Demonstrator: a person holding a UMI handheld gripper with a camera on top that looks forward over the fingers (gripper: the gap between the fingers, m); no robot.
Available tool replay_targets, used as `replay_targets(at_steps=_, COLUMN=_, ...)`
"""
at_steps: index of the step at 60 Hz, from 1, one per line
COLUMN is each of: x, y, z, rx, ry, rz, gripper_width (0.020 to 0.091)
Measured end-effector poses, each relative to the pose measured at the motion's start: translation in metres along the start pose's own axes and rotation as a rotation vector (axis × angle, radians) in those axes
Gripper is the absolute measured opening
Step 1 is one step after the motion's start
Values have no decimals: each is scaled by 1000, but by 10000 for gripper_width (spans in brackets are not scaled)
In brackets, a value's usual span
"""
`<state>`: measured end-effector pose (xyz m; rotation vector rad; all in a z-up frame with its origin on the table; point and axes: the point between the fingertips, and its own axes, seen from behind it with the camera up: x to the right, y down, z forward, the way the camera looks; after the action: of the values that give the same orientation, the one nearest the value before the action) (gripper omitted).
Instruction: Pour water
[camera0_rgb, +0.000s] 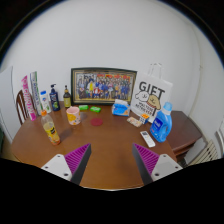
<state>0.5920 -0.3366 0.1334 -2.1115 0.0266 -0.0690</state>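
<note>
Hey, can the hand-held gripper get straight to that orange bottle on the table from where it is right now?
Probably yes. The hand-held gripper is open, with bare table ahead of its fingers. The orange bottle stands beyond the left finger at the near edge of the clutter, nothing in front of it.

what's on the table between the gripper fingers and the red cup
Nothing: in the gripper view, bare wooden table runs from the open gripper up to the red cup.

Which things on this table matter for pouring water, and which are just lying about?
For the job: plastic bottle, orange cup, gripper with fingers open, holding nothing.

Lying about: framed photo, gift bag, blue bottle, dark bottles, green dish.
</note>
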Motion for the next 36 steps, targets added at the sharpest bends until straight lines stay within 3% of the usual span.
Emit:
replay_targets(at_steps=14, x=-91, y=19, z=22, rx=-37, ry=-85, rz=-36, gripper_width=853)
replay_targets(at_steps=27, x=-229, y=11, z=54, rx=37, ry=-212, rz=-11, gripper_width=857)
replay_targets(at_steps=36, x=-294, y=11, z=106, rx=66, ry=-221, rz=-2, gripper_width=854)
